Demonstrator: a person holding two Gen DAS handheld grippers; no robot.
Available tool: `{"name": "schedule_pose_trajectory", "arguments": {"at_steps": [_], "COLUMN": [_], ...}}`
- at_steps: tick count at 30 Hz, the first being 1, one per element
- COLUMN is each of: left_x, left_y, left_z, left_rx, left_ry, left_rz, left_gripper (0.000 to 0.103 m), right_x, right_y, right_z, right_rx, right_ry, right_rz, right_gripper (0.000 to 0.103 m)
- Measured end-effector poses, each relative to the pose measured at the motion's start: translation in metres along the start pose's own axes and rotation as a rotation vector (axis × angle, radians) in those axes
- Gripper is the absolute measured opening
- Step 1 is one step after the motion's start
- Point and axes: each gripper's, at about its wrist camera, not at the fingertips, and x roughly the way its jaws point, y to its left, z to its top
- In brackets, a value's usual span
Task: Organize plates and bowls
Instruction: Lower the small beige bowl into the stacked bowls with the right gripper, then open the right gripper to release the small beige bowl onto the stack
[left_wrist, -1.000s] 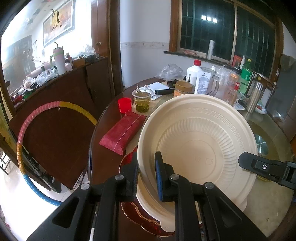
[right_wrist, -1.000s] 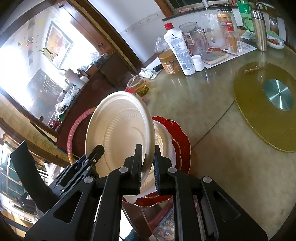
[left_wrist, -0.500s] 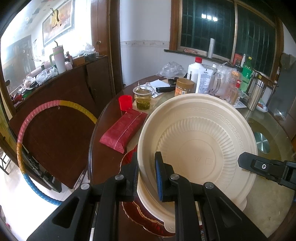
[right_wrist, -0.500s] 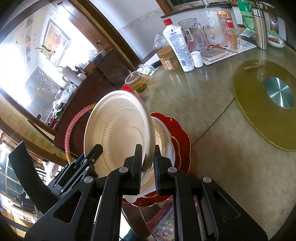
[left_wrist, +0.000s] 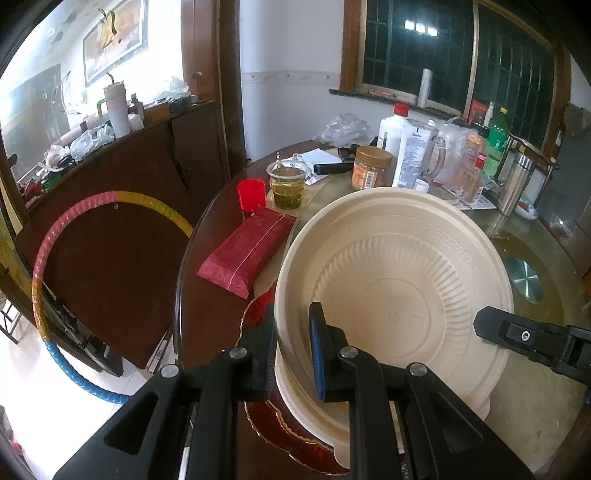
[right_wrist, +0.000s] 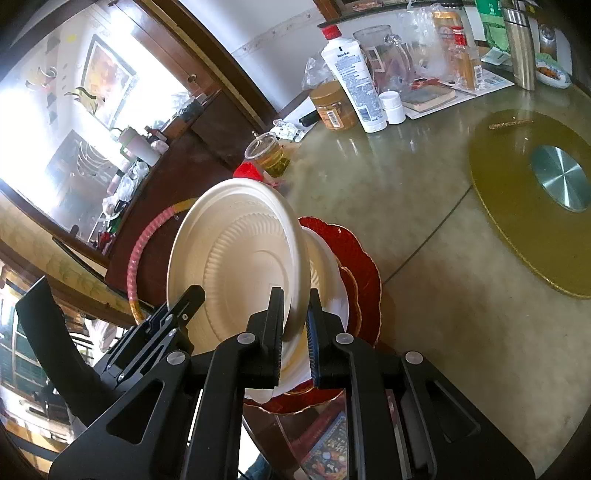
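Note:
A cream plastic plate (left_wrist: 399, 291) (right_wrist: 236, 258) is held tilted on edge over a stack on the table. My left gripper (left_wrist: 291, 325) is shut on its left rim. My right gripper (right_wrist: 295, 306) is shut on the opposite rim, and its black fingers (left_wrist: 517, 336) show at the plate's right edge in the left wrist view. The left gripper (right_wrist: 181, 310) shows behind the plate in the right wrist view. Below lie more cream dishes (right_wrist: 327, 273) (left_wrist: 314, 413) on scalloped red plates (right_wrist: 364, 266) (left_wrist: 258, 314) near the table's edge.
A red packet (left_wrist: 247, 254), a red cup (left_wrist: 251, 194) and a plastic cup of tea (left_wrist: 286, 182) stand past the stack. A jar (left_wrist: 371, 168), lotion bottle (left_wrist: 400, 147) and flask (left_wrist: 513, 184) crowd the far side. A gold turntable (right_wrist: 517, 221) is to the right, a hoop (left_wrist: 74, 221) on the left.
The plate and both grippers have stayed almost where they were. Both grips on the rim are unchanged.

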Motion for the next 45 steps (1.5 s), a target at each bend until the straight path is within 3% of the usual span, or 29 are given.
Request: {"name": "schedule_pose_trajectory", "arguments": {"at_steps": [9,12,14,18,22,29,45], "left_x": [0.005,0.003,0.001,-0.005,-0.013,-0.023,-0.026], "left_y": [0.002,0.004,0.005,0.008,0.007,-0.002,-0.004], "left_z": [-0.001,-0.001,0.000,0.003,0.004,0.005,0.003], "left_rx": [-0.016,-0.026,-0.036,-0.055,-0.058,-0.024,-0.013], "left_ry": [0.019,0.011,-0.007,-0.036,-0.075,-0.143,-0.156], "left_rz": [0.015,0.009,0.011,0.015,0.018,0.042,0.056], "left_gripper": [0.020,0.040,0.047,0.049,0.065,0.079,0.079], "right_x": [0.011,0.011,0.010,0.005,-0.003,-0.008,-0.012], "right_y": [-0.003,-0.001,0.000,0.002,0.005,0.001,0.007], "right_z": [0.000,0.001,0.001,0.001,0.002,0.004,0.002], "right_rx": [0.008,-0.004,-0.003,-0.007,-0.025,-0.020,-0.049], "right_ry": [0.043,0.047,0.040,0.026,-0.017,-0.035,-0.047], "right_rz": [0.015,0.012,0.012,0.017,-0.025,-0.020,-0.017], "right_gripper": [0.014,0.016,0.030,0.043,0.069,0.072,0.072]}}
